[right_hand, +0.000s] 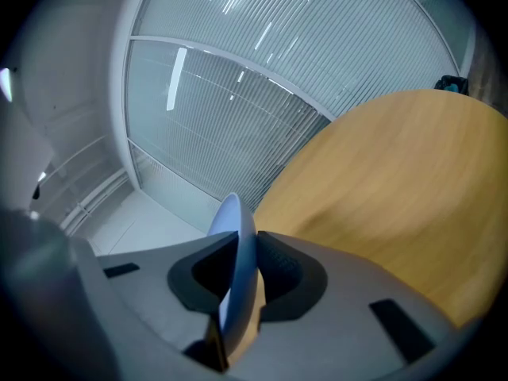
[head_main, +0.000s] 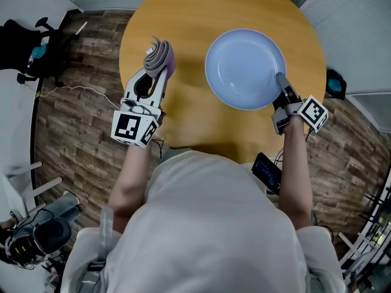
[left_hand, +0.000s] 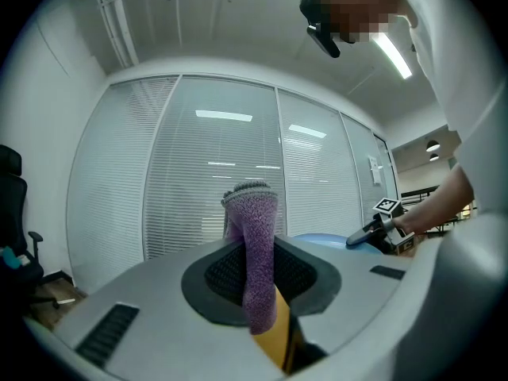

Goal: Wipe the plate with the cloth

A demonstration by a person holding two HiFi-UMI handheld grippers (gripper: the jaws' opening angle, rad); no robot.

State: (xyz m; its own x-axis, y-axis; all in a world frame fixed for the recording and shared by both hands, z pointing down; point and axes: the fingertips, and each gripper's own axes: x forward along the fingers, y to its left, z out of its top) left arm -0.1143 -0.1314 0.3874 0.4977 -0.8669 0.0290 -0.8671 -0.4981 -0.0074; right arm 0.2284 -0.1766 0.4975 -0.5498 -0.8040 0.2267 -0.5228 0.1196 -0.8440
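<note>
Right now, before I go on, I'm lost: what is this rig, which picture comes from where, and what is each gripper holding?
There is no robot arm here: a person holds a two-jaw gripper in each hand. The head view comes from a camera on the person's head, looking down on a round wooden table. The two gripper views come from cameras riding on the grippers, looking along their jaws. The left gripper is clamped on a purple-grey cloth, which stands up between its jaws. The right gripper pinches the rim of a pale blue plate over the table. Cloth and plate are apart, so no wiping yet.
</note>
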